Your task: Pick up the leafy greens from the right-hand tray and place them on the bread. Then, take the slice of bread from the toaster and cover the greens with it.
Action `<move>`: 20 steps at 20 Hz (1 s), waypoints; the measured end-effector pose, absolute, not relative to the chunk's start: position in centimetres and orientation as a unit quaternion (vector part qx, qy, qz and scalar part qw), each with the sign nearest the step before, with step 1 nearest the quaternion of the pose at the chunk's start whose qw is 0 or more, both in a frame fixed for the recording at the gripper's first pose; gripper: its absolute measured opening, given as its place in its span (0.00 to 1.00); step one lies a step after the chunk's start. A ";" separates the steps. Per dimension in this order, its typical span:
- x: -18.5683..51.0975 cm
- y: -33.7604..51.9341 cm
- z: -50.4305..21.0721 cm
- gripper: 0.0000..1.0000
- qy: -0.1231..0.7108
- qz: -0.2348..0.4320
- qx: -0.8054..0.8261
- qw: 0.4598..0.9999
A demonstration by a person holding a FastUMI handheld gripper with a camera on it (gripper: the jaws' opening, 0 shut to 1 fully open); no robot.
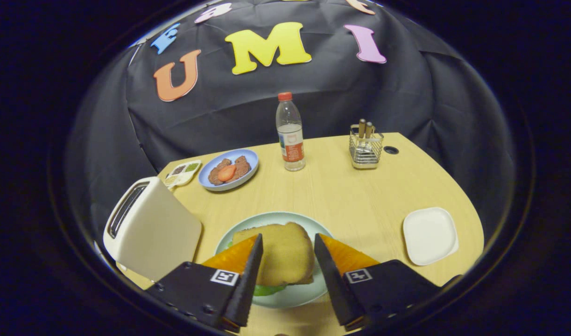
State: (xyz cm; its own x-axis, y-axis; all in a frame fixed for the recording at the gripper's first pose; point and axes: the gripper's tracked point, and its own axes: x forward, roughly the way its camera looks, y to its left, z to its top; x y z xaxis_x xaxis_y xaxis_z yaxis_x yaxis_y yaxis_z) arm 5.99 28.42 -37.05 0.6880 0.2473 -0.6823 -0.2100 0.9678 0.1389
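On wooden table (pixel 360 200) | black cloth wall behind | tongs (pixel 287 254) spread, seemingly clear of bread (pixel 280 252)

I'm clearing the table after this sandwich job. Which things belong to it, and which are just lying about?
Part of the job: top bread slice, between the open hand-held gripper fingers; greens under it; green plate; toaster; white tray.

Lying about: water bottle, blue plate of food, utensil rack, small sauce dish.

Place: we think a staged kitchen booth.
Signs: we see a toaster (pixel 150 228), plates (pixel 229 169), cloth backdrop (pixel 313 102).
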 end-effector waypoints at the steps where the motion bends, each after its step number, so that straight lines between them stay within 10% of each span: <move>1: 6.0 28.1 -37.0 0.75 0.375 0.126 0.023 0.918; 6: 7.1 26.5 -33.8 0.96 0.325 0.135 0.003 0.936; 20: 5.5 18.5 -16.8 0.96 0.206 0.135 -0.070 0.967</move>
